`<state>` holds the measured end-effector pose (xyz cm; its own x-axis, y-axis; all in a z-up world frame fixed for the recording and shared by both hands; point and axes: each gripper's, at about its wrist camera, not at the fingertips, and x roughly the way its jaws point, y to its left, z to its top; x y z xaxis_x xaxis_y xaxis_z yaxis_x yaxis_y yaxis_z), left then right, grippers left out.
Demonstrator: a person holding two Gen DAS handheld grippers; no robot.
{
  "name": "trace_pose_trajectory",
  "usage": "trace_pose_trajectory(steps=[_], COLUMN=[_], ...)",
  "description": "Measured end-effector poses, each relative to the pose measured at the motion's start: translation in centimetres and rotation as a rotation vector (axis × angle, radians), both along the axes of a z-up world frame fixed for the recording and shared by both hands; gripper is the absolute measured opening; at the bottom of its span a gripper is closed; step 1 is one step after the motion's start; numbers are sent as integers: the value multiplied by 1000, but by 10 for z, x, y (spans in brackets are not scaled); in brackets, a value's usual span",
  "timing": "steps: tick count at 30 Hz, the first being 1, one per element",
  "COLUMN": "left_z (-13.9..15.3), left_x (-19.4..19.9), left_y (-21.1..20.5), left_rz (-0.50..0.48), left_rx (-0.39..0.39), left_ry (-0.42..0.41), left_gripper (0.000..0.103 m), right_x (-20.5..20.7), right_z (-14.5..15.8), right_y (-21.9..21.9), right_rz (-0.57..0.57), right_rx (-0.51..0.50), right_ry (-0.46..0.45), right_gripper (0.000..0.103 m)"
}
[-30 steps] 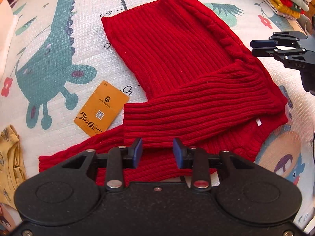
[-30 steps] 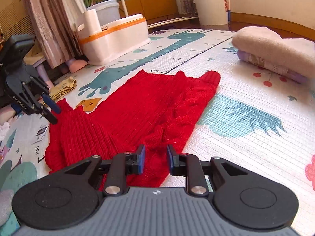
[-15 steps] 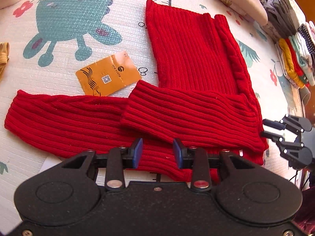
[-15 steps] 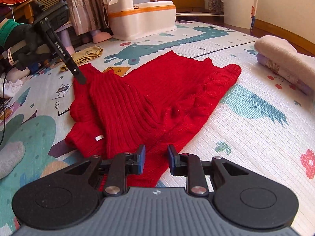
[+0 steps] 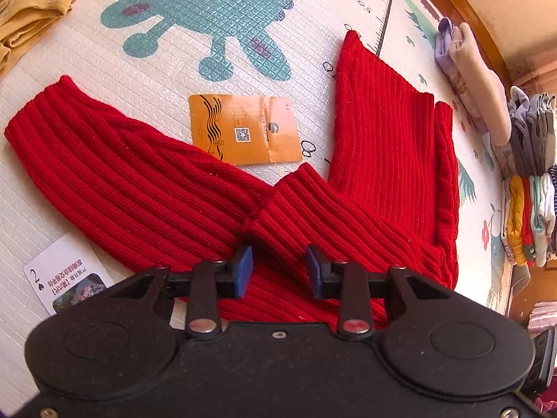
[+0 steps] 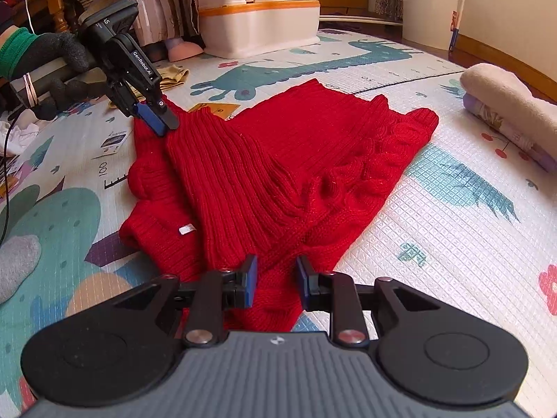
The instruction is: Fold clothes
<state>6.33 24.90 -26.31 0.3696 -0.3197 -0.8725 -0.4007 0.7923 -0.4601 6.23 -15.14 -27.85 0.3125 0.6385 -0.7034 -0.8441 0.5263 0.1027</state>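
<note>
1. On the play mat (image 6: 452, 230) a red sweater (image 6: 278, 160) lies spread flat, with one ribbed sleeve (image 5: 334, 223) folded across its body and the other sleeve (image 5: 115, 170) stretched out to the side on the mat.
2. The left claw (image 5: 278, 268) hovers low over the spot where the two sleeves meet; its blue pads (image 5: 243, 266) stand apart with only knit showing between them, nothing pinched.
3. In the right wrist view the left claw (image 6: 158, 118) points down at the far edge of the sweater, held by a hand in a dark glove (image 6: 59, 69) with a green cuff.
4. The right claw (image 6: 276, 284) sits at the near edge of the sweater, its pads parted, the red knit below the gap and not clamped.
5. An orange card (image 5: 243, 132) lies on the mat just beside the outstretched sleeve, partly tucked under it.
6. A playing card (image 5: 66, 285) lies near the left claw.
7. Folded clothes (image 5: 529, 188) are stacked at the mat's edge, well apart from the sweater.
8. A yellow garment (image 5: 31, 10) lies in the mat's far corner.
</note>
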Motion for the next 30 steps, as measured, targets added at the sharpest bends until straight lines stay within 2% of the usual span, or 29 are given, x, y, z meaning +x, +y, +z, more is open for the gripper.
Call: trace_pose_trajectory(steps=[2,6,10,17,25,30], left_z=[2,9,26,74,106,116], left_x=[2,11,21,50,88,116], left_y=[-1,-9,-23,-56,-90,-110], left_rz=[-1,-49,-140,-289,-348,-366], left_rx=[9,60,97,126,107,94], left_ry=[-10,-46,-106,-271,-390,-435], left_gripper=[29,6,4,3,3,3], right_x=[-1,-3,-5,-9,-12,-19], right_z=[0,1,4,14,9,9], right_y=[1,2,-2,-11,-11,-8], right_rz=[-2,-4,-3,7,52,72], right_rx=[-2,-12,-1,63,76,64], right_ry=[-5,-17,-28,-19,55,40], right_gripper=[27,27,26,26,34,36])
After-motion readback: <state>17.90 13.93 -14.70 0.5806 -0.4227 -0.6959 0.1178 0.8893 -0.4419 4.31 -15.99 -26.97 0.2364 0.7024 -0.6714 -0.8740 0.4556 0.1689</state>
